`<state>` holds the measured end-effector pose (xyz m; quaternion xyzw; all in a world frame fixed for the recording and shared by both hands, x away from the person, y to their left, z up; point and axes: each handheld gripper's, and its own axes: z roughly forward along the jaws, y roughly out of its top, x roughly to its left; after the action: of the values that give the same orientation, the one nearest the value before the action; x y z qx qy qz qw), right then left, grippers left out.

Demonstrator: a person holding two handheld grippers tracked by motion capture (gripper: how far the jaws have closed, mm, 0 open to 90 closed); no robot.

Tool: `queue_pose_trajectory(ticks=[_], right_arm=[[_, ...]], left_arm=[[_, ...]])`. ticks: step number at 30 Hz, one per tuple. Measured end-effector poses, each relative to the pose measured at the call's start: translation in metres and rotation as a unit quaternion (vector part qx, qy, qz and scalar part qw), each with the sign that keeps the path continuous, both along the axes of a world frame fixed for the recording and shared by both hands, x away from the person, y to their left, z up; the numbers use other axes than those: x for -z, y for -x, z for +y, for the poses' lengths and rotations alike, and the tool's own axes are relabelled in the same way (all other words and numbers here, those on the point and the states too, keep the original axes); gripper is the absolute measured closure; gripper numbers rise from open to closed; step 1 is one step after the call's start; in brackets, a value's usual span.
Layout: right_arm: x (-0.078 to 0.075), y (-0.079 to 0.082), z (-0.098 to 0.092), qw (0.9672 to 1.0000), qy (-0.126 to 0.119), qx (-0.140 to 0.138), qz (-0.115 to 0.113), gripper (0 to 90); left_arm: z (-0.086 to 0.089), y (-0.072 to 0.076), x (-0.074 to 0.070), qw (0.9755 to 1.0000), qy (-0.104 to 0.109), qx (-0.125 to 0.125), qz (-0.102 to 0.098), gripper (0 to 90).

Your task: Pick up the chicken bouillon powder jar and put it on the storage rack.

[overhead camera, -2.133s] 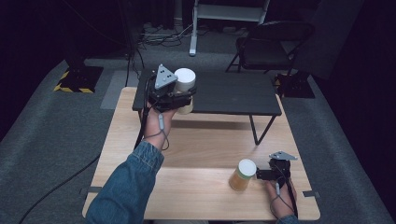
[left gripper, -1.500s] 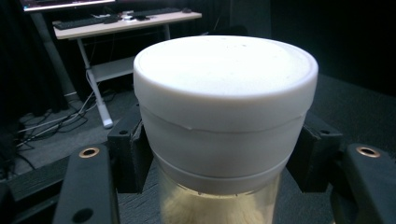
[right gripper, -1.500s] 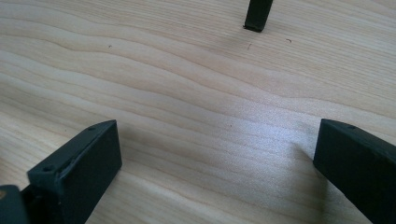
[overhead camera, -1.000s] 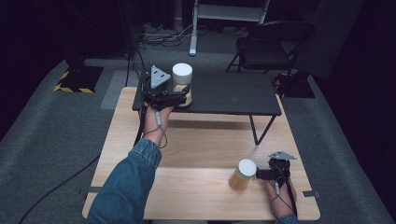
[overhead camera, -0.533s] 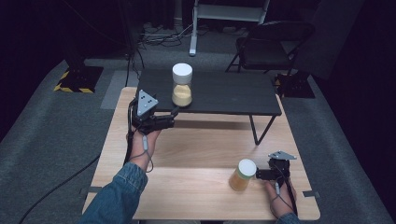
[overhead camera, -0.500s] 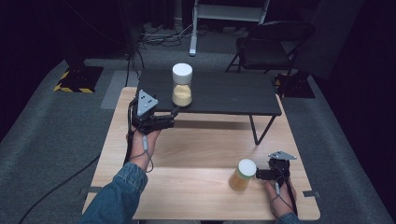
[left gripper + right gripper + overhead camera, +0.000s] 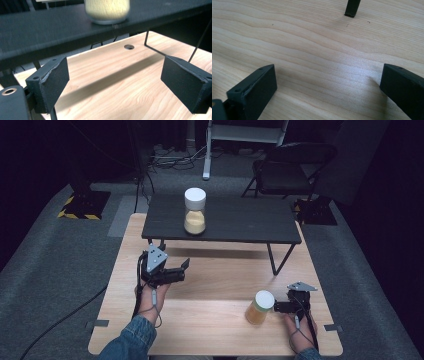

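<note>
A jar (image 7: 195, 211) with a white lid and yellowish grainy filling stands upright on the left part of the low black shelf (image 7: 240, 222). Its base (image 7: 107, 10) appears at the top of the left gripper view. My left gripper (image 7: 183, 269) (image 7: 115, 85) hovers open over the wooden table (image 7: 210, 285), in front of the shelf and apart from the jar, with nothing between its jaws. A second, similar jar (image 7: 259, 307) stands on the table at the near right. My right gripper (image 7: 291, 301) (image 7: 327, 92) rests open just to its right, with bare wood between its jaws.
The shelf stands on thin black legs (image 7: 274, 260); one leg foot (image 7: 352, 8) lies ahead of the right gripper. A round hole (image 7: 129, 46) sits in the tabletop under the shelf. A dark chair (image 7: 285, 170) and cables lie beyond the table.
My left gripper set the jar on the black shelf, let go of it and drew back toward the person, down over the wooden table. The right gripper and its jar stayed still.
</note>
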<state>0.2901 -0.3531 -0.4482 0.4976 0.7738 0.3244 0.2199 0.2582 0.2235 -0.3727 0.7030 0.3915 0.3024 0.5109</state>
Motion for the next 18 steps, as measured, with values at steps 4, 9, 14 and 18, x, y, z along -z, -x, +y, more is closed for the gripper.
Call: queue_pose_trajectory(ticks=[4,9,14,18], right_arm=[[0.000,0.000,0.000,1.0000,0.000,-0.001,0.000,0.6],[0.000,0.000,0.000,1.0000,0.000,-0.001,0.000,0.6],[0.000,0.000,0.000,1.0000,0.000,-0.001,0.000,0.6],[0.000,0.000,0.000,1.0000,0.000,-0.001,0.000,0.6]], left_arm=[[-0.001,0.006,0.010,0.9999,-0.008,0.007,0.013,7.9],[0.000,0.013,0.026,0.9995,-0.008,0.007,0.030,8.3],[-0.002,0.020,0.047,0.9988,-0.019,-0.002,0.044,9.0],[-0.003,0.024,0.056,0.9983,-0.026,-0.006,0.052,9.9]])
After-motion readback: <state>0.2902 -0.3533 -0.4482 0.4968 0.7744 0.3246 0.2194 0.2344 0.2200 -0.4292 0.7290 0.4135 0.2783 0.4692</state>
